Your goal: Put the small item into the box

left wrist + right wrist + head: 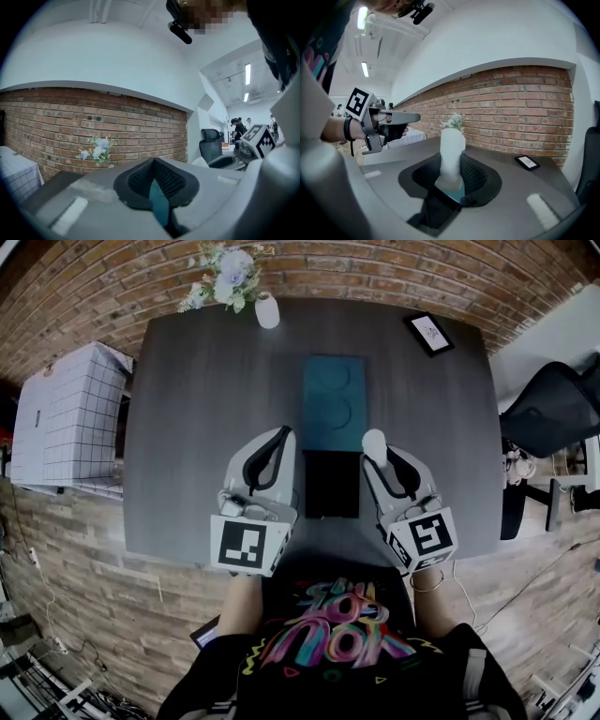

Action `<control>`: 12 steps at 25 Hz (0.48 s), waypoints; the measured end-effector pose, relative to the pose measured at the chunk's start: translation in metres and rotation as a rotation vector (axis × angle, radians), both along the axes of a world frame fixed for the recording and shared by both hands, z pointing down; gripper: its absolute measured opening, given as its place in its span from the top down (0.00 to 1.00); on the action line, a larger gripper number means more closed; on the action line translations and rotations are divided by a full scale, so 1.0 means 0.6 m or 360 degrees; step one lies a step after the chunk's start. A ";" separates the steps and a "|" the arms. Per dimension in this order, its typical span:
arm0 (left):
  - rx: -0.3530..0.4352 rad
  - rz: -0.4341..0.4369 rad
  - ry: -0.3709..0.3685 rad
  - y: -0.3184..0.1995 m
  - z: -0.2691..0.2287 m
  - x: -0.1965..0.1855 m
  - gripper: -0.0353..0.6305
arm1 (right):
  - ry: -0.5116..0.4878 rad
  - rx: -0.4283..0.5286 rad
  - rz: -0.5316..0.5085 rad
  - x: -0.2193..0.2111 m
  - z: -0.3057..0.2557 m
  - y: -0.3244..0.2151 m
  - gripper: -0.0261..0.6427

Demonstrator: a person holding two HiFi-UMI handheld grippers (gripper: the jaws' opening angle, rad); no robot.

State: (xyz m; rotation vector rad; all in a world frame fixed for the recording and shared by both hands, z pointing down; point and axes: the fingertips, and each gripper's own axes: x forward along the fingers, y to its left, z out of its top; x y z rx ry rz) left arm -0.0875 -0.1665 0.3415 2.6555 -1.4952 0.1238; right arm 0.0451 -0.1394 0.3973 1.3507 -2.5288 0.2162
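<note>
On the dark table (197,418) lies an open box: a teal half (334,399) with two round hollows, and a black half (332,486) nearer me. My right gripper (378,454) hovers just right of the black half, shut on a small white item (375,442) that stands upright between its pads. In the right gripper view the white item (451,157) rises from the jaws, over the black half (436,211). My left gripper (280,435) is left of the box, its fingertips (153,161) together with nothing between them.
A white vase (267,310) with pale flowers (222,273) stands at the table's far edge. A small black-framed card (428,333) lies at the far right corner. A white gridded block (70,418) stands left of the table and a black office chair (553,409) to the right.
</note>
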 end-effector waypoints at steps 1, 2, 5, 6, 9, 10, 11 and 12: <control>-0.0006 0.0001 0.0001 -0.002 0.002 0.000 0.94 | 0.0007 -0.0014 -0.0009 -0.001 0.005 -0.002 0.77; -0.0012 0.0001 0.0003 -0.003 0.005 0.000 0.95 | 0.0014 -0.0030 -0.0018 -0.002 0.010 -0.003 0.77; -0.0031 -0.0007 0.0010 -0.006 0.013 -0.001 0.94 | 0.0038 -0.0078 -0.0045 -0.009 0.032 -0.007 0.77; -0.0035 -0.0012 0.0012 -0.007 0.015 -0.002 0.95 | 0.0045 -0.0096 -0.0057 -0.012 0.041 -0.007 0.77; -0.0049 -0.0030 0.0014 -0.008 0.021 -0.006 0.95 | 0.0082 -0.0152 -0.0110 -0.024 0.067 -0.005 0.77; -0.0054 -0.0035 0.0013 -0.008 0.022 -0.008 0.94 | 0.0099 -0.0173 -0.0131 -0.029 0.076 -0.004 0.77; -0.0059 -0.0040 0.0013 -0.008 0.024 -0.009 0.95 | 0.0116 -0.0192 -0.0150 -0.032 0.085 -0.002 0.77; -0.0062 -0.0045 0.0014 -0.009 0.026 -0.010 0.95 | 0.0133 -0.0209 -0.0166 -0.035 0.094 -0.001 0.77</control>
